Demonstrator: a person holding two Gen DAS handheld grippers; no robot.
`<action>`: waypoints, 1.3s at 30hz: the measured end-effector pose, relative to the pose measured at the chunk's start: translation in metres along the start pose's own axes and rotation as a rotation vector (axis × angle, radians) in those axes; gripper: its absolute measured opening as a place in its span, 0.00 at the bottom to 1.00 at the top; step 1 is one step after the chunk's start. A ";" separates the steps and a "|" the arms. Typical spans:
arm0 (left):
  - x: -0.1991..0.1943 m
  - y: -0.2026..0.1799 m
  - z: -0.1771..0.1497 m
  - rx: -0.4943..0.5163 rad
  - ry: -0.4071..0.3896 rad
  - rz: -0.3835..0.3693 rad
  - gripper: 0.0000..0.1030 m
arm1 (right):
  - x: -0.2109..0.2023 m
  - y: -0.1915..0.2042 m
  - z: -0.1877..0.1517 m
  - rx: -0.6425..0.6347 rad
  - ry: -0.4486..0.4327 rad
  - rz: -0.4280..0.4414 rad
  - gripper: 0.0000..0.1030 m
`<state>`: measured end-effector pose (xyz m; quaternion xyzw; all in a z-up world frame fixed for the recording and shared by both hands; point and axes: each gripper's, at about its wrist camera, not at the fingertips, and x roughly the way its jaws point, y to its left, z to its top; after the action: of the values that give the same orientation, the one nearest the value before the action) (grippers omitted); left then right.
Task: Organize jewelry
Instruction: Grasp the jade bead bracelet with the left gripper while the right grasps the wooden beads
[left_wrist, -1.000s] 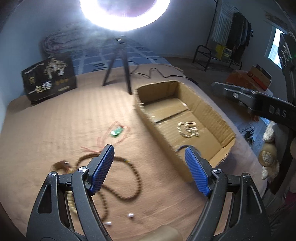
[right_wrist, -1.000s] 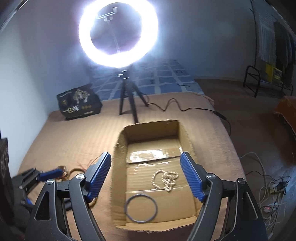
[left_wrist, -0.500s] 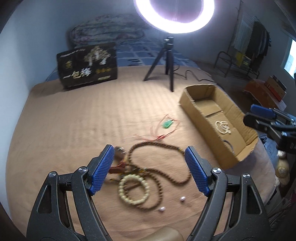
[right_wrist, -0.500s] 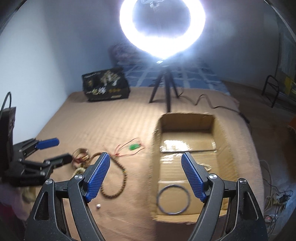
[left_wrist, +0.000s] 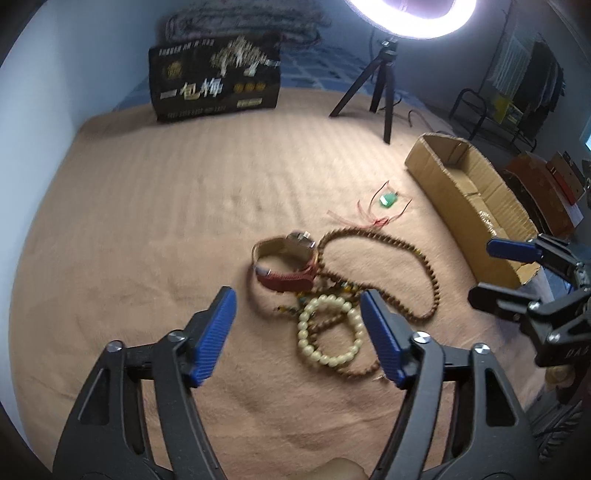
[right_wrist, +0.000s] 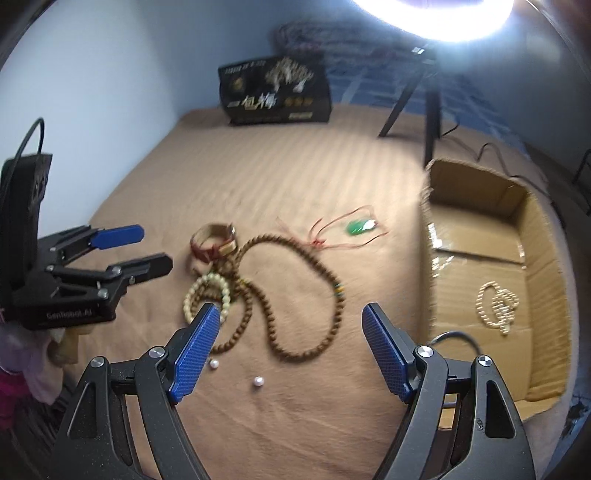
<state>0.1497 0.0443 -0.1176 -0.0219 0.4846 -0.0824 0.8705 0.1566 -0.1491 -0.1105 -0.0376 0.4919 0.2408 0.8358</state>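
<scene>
A pile of jewelry lies on the tan bedspread: a cream bead bracelet (left_wrist: 330, 333) (right_wrist: 207, 291), a long brown bead necklace (left_wrist: 406, 266) (right_wrist: 295, 280), a red and tan bangle (left_wrist: 284, 264) (right_wrist: 214, 242), a green pendant on red cord (left_wrist: 388, 199) (right_wrist: 360, 226), two loose pearls (right_wrist: 236, 373). My left gripper (left_wrist: 299, 341) (right_wrist: 144, 247) is open and empty, hovering just before the pile. My right gripper (right_wrist: 290, 350) (left_wrist: 495, 269) is open and empty above the necklace's near loop. The cardboard box (right_wrist: 546, 236) (left_wrist: 476, 199) holds a pale bead strand (right_wrist: 496, 306).
A black printed box (left_wrist: 214, 86) stands at the back of the bed. A ring light on a tripod (left_wrist: 384, 85) stands behind the cardboard box, with its cable trailing. A clothes rack (left_wrist: 517, 85) and boxes lie off the bed's right side.
Both grippers have swung left, away from the cardboard box and toward the jewelry pile, which now sits nearer in both views. Both stay open and empty.
</scene>
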 end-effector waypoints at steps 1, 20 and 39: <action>0.003 0.003 -0.002 -0.010 0.015 -0.006 0.61 | 0.005 0.001 -0.001 -0.003 0.012 0.002 0.77; 0.056 0.025 -0.015 -0.145 0.179 -0.125 0.31 | 0.065 -0.001 -0.002 0.003 0.134 0.026 0.62; 0.067 0.019 -0.009 -0.140 0.179 -0.143 0.08 | 0.099 0.018 0.000 -0.065 0.166 -0.023 0.47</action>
<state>0.1785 0.0522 -0.1806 -0.1098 0.5620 -0.1120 0.8121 0.1887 -0.0971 -0.1902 -0.0899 0.5508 0.2431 0.7933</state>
